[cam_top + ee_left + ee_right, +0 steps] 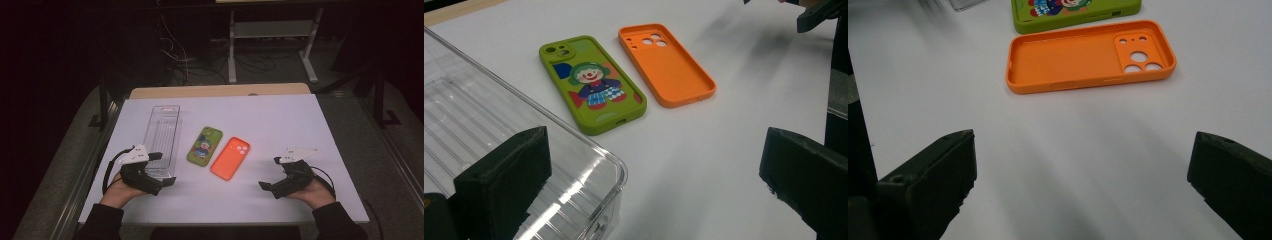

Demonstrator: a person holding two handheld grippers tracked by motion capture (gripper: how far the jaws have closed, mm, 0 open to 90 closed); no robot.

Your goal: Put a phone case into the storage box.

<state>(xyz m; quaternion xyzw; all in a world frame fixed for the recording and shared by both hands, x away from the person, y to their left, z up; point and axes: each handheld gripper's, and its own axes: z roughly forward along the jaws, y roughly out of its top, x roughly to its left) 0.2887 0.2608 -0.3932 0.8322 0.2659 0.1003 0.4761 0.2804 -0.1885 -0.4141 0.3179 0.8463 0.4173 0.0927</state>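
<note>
A green phone case with a clown picture lies face up mid-table. Beside it on the right lies an orange phone case, hollow side up. A clear plastic tray stands to their left. My left gripper rests open at the tray's near end. In the left gripper view, one of its jaws overlaps the corner of the tray, with the green case and orange case ahead. My right gripper rests open on the table, right of the orange case, nothing between its jaws.
The white tabletop has bare room at the right and along the front. A wooden strip borders its far edge. Behind it are a desk frame and floor cables. Dark drop-offs flank both sides.
</note>
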